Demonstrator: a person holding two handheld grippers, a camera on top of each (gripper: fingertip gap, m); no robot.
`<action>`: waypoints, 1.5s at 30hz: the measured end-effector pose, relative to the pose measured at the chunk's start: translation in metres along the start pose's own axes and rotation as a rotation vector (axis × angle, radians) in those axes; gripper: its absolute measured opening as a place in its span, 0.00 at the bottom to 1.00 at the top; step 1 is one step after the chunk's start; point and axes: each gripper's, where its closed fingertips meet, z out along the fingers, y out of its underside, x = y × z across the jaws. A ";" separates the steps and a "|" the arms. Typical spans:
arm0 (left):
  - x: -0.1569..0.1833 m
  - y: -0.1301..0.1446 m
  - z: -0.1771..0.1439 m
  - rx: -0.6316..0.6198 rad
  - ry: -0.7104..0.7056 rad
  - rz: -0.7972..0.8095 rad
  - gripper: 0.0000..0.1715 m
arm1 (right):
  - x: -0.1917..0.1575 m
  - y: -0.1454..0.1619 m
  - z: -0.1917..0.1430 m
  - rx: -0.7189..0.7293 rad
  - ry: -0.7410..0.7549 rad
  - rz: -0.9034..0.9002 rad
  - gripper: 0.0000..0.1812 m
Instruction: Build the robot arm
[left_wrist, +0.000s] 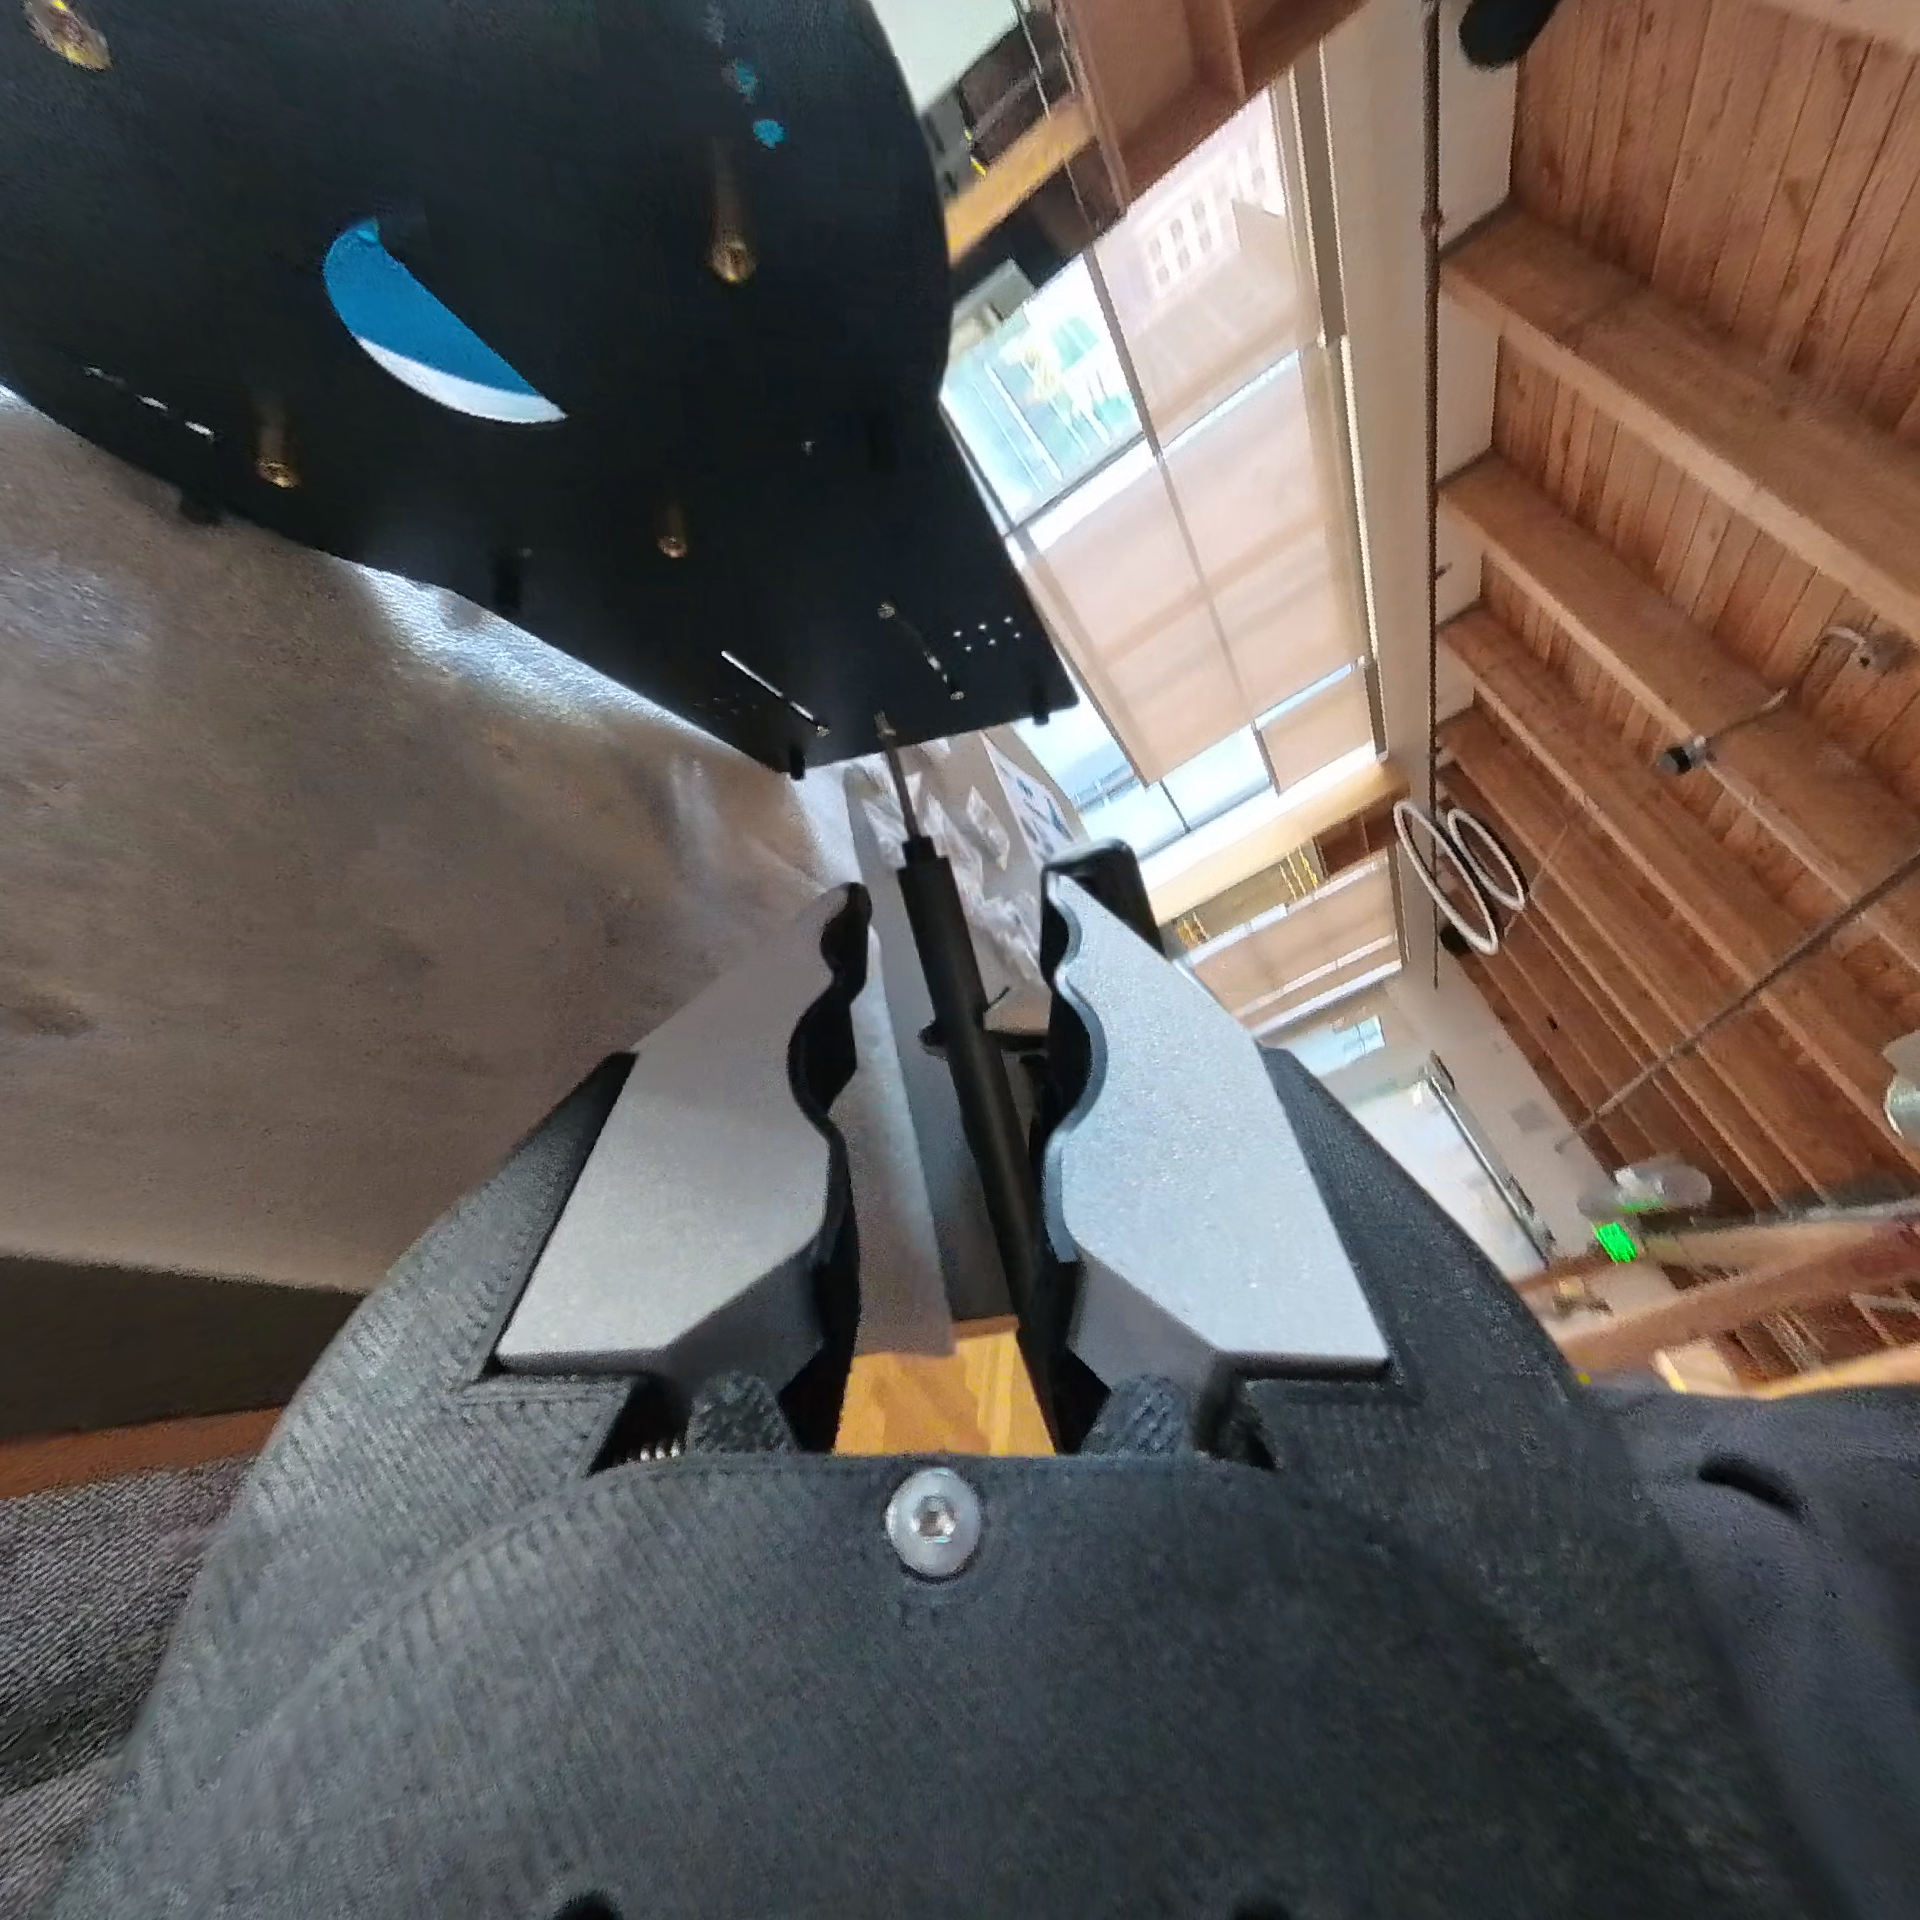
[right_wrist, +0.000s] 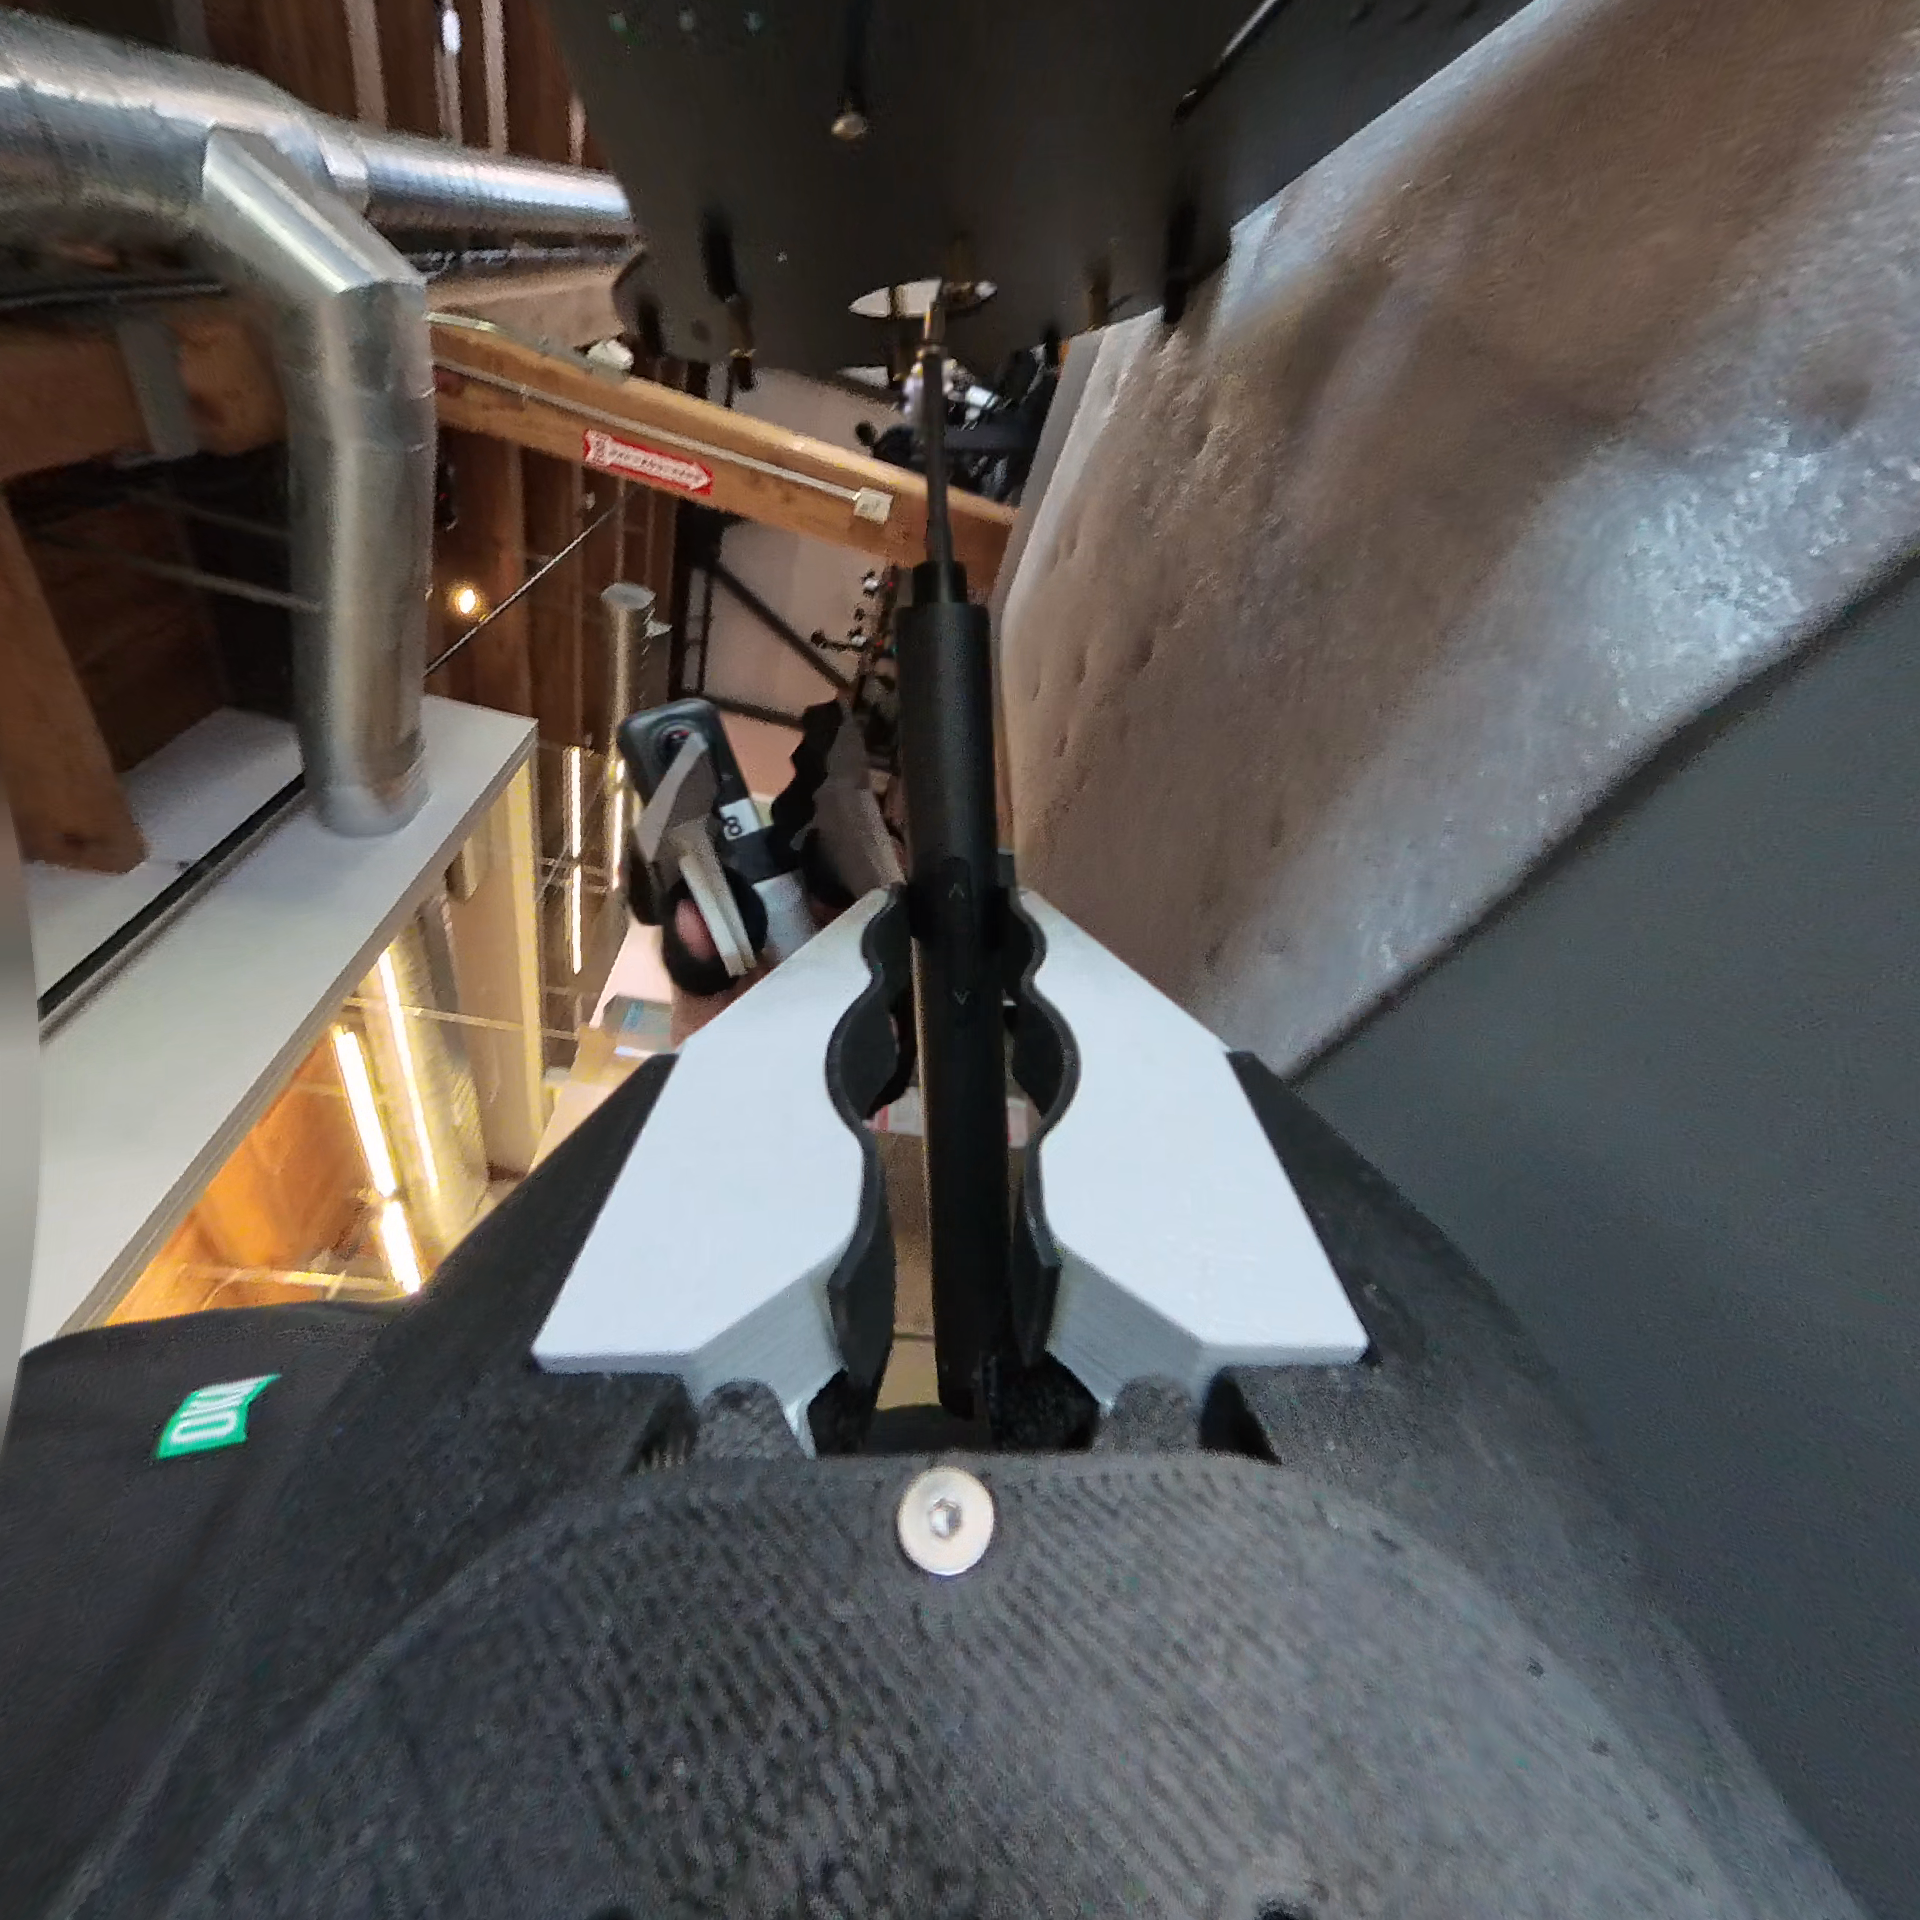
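Slim black screwdriver (right_wrist: 951, 914) clamped in right tool (right_wrist: 954, 914), tip at 12 o'clock against brass standoff under black plate (right_wrist: 790, 156). Rigid, light, smooth; best gripped mid-handle. Left tool (left_wrist: 951, 914) parted, beside shaft, grey foam (left_wrist: 312, 779) at 9 o'clock.

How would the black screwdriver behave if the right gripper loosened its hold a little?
The screwdriver is a smooth, round, slim rod, so it would probably slide or turn between the right gripper fingers. It looks stiff, not floppy. Its thin tip touches a brass post under the black plate, so it may slip off sideways.
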 end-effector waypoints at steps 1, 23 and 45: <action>-0.003 -0.002 -0.003 -0.031 0.018 0.004 0.18 | 0.003 -0.002 0.005 0.020 0.021 0.003 0.08; 0.064 -0.116 -0.012 -0.688 0.213 0.720 0.00 | 0.020 -0.012 0.029 0.198 0.173 0.020 0.09; -0.062 -0.069 0.141 -1.974 -0.079 1.230 0.00 | 0.029 -0.017 0.025 0.308 0.296 0.028 0.09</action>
